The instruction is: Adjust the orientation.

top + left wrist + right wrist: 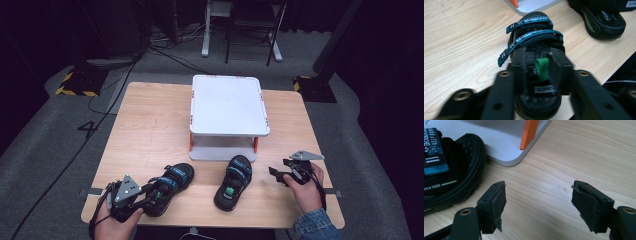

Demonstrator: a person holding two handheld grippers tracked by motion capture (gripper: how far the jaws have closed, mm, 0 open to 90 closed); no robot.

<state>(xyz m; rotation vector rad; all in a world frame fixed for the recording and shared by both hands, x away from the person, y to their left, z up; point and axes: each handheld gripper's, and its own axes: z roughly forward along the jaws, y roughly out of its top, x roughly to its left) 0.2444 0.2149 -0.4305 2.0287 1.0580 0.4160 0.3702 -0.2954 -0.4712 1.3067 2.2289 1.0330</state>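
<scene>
At the left of the high view, the left gripper [148, 195] lies low over the near edge of the wooden table [150, 125], held in the person's left hand [112, 225], its jaws reaching onto the heel end of the left sandal [169, 187]. In the left gripper view the 2 black jaws stand partly apart on either side of the sandal's back part, with a green tab [542, 68] between them; the picture is blurred there, so whether the pads press on the heel strap I cannot tell. This sandal is black with teal straps [531, 32] and points toward the white 2-tier rack [227, 107], which has orange posts. Just to the right, the second sandal [233, 182] lies flat before the rack's lower shelf, apart from both grippers. Farther right, the right gripper [278, 175] hovers in the right hand [307, 192], its jaws wide apart and holding nothing, with bare tabletop between them and the second sandal's toe just beside.
</scene>
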